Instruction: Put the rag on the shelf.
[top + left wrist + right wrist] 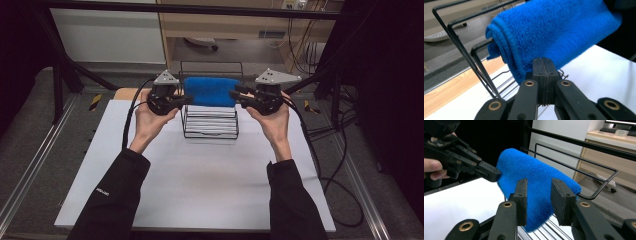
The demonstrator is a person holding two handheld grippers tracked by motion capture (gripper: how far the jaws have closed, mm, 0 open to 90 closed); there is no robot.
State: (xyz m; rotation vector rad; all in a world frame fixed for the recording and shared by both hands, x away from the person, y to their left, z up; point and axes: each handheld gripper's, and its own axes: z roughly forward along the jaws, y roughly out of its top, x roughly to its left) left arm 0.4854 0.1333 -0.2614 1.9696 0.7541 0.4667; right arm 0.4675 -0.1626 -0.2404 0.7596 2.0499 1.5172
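Bright blue towel [210, 91] on black wire rack [210, 131], white table [200, 180], black claws.

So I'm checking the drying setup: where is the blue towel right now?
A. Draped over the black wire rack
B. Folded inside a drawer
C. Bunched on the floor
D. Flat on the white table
A: the blue towel hangs over the top bars of the black wire rack, with the white table below it.
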